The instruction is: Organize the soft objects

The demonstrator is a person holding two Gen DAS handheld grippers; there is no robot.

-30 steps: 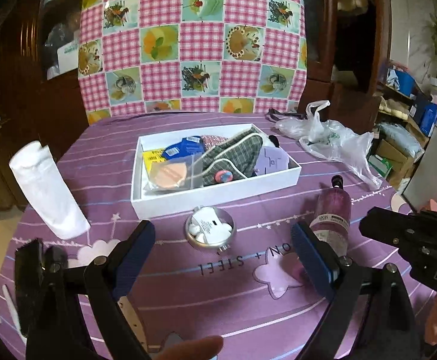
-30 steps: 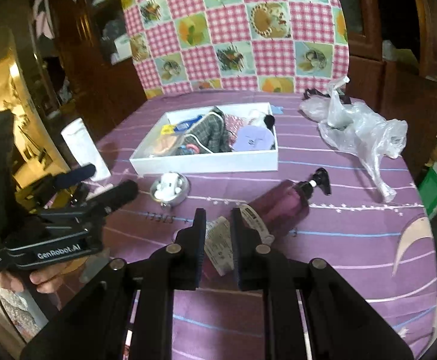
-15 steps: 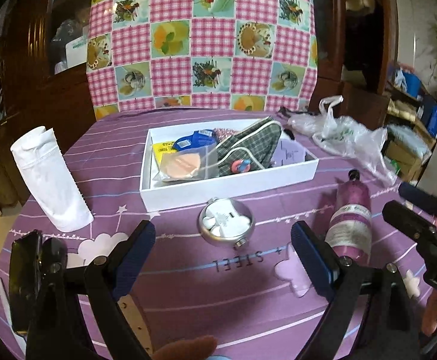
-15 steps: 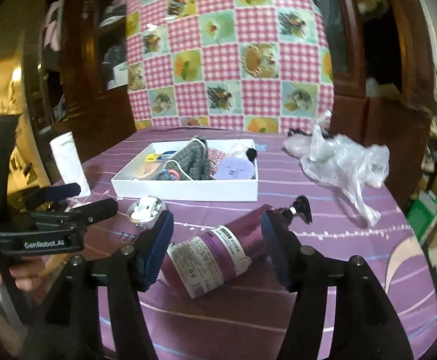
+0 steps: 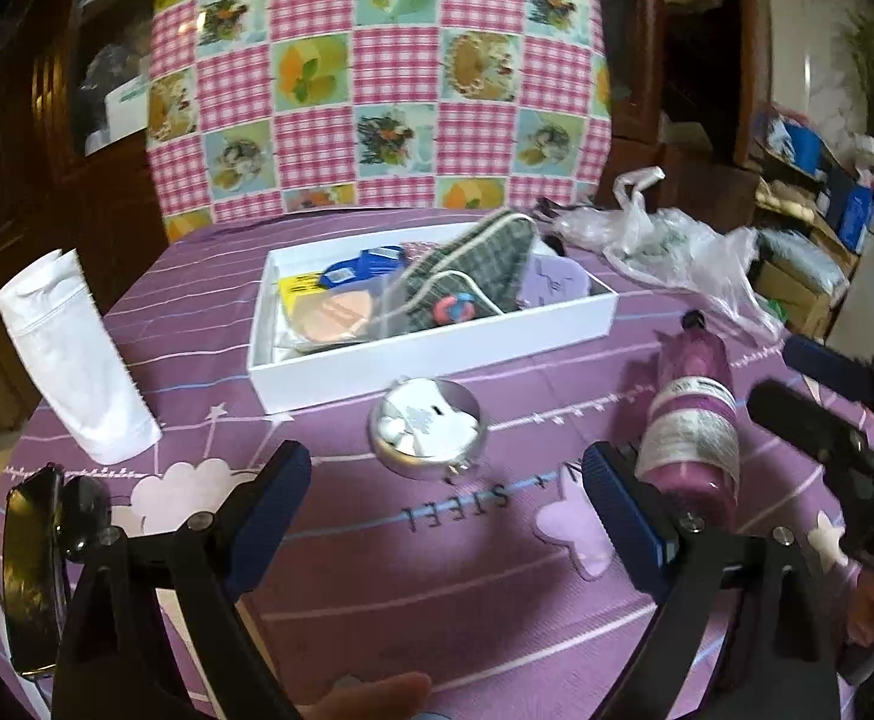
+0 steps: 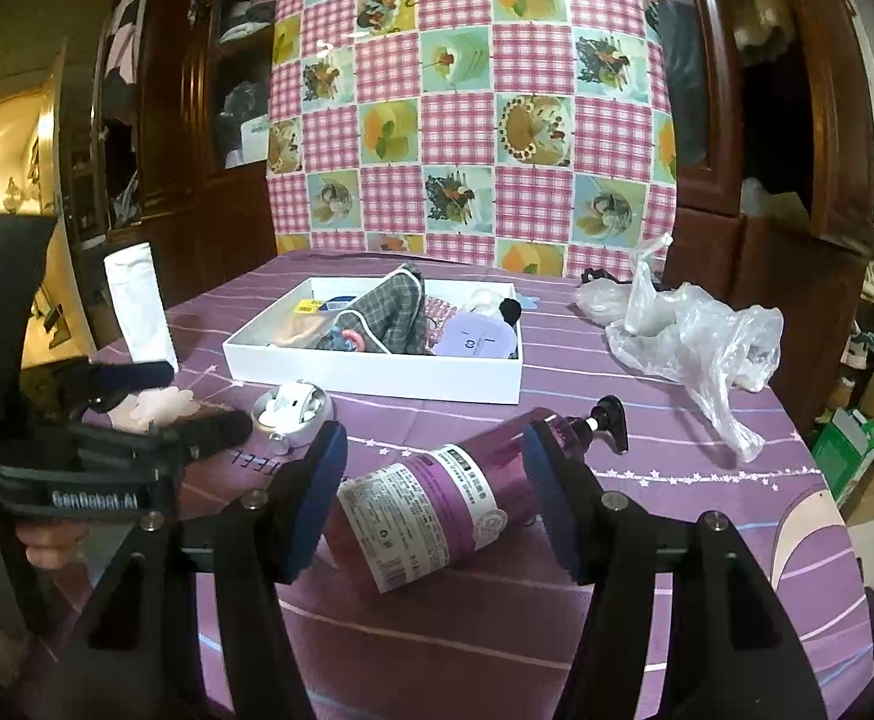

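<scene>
A white box (image 5: pixel 437 360) (image 6: pixel 377 375) on the purple tablecloth holds a plaid pouch (image 5: pixel 478 264) (image 6: pixel 389 312), a lilac item, a peach pad and small packets. A purple pump bottle (image 5: pixel 691 420) (image 6: pixel 437 504) lies on its side in front of the box. My right gripper (image 6: pixel 434 468) (image 5: pixel 778 375) is open, with the bottle lying between its blue pads; I see no pad pressing on it. My left gripper (image 5: pixel 442 498) (image 6: pixel 200 399) is wide open and empty, just short of a round metal tin (image 5: pixel 428 435) (image 6: pixel 293 411) of white pieces.
A white stand-up pouch (image 5: pixel 71 354) (image 6: pixel 140 312) stands at the table's left edge. A crumpled clear plastic bag (image 5: pixel 676 252) (image 6: pixel 694 336) lies at the back right. A checked pink cloth hangs behind the table, with dark wooden cabinets on both sides.
The right gripper's jaws went from nearly shut to wide apart, now straddling the bottle. The left gripper sank slightly toward the table and the tin.
</scene>
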